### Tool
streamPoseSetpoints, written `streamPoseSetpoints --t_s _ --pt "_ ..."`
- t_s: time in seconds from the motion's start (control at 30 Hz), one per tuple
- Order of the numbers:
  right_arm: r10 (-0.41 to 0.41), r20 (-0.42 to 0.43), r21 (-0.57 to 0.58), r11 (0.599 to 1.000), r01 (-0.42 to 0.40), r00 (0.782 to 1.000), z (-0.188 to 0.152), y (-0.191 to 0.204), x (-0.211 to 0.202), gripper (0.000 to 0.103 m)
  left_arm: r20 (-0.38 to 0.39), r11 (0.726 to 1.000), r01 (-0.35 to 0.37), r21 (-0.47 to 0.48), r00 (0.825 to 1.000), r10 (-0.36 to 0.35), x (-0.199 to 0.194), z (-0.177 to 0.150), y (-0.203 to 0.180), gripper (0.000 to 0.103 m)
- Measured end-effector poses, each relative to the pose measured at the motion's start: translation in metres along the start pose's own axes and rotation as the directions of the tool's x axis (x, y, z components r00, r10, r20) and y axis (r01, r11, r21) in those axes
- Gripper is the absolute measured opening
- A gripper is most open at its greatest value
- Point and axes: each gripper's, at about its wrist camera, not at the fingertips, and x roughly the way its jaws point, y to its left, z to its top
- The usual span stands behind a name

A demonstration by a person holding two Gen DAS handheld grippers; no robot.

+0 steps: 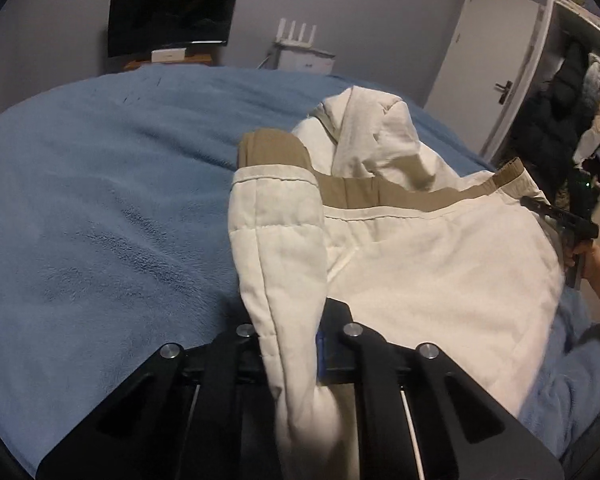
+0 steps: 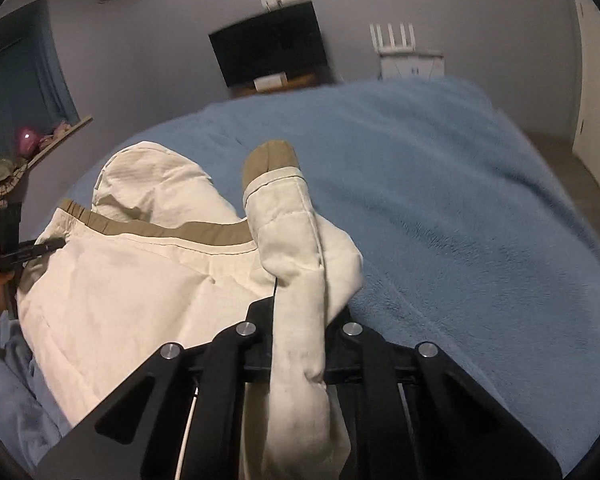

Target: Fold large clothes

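Across the near half of the bed lies a cream padded jacket [image 1: 440, 280] with tan trim, its hood [image 1: 364, 128] bunched toward the far side and its body spread but rumpled. Each sleeve is pinched near the camera that looks along it: the left hand-held gripper [image 1: 296, 356] is clenched on the left sleeve [image 1: 276, 240], whose tan-lined cuff [image 1: 272, 152] stands up beyond the fingers, and the right hand-held gripper [image 2: 300, 344] is likewise clamped on the right sleeve [image 2: 292, 240], cuff [image 2: 272, 156] raised the same way. Padded cloth fills the gap between both pairs of fingers, so neither is loose.

As I judge it, the folding has barely begun. No tidy crease or stacked layer shows anywhere on the jacket; the tan hem band [image 2: 172, 232] runs across the body in a slack curve and the hood is uncollapsed. Gripping both sleeves looks like the opening step (probably to bring them across the chest, though that is a guess). Still to come would be laying the sleeves flat, tucking the hood and doubling the body.

Around the garment, the blue fleece blanket [image 1: 100, 220] covers the bed, with a dark monitor [image 1: 172, 16] and a white router [image 1: 296, 34] against the grey wall beyond.
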Motion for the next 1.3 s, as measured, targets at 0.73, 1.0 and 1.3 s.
streamPoseSetpoints --t_s 0.73,1.0,1.3 --pt "-0.02 -0.01 0.234 0.972 0.021 1.0 -0.056 -0.043 -0.094 0.006 -0.023 0.994 0.111 -0.027 0.994 -0.111 0.006 -0.014 -0.048 0.01" --pt "-0.156 -0.191 0.293 0.933 0.208 0.969 -0.072 -0.076 -0.003 0.02 -0.108 0.993 0.013 -0.119 0.994 -0.026 0.073 -0.035 -0.015 0.03" --pt "-0.319 -0.189 0.253 0.898 0.36 0.929 -0.068 -0.061 -0.041 0.074 -0.026 0.98 -0.185 -0.079 0.983 0.183 0.017 -0.031 -0.036 0.087"
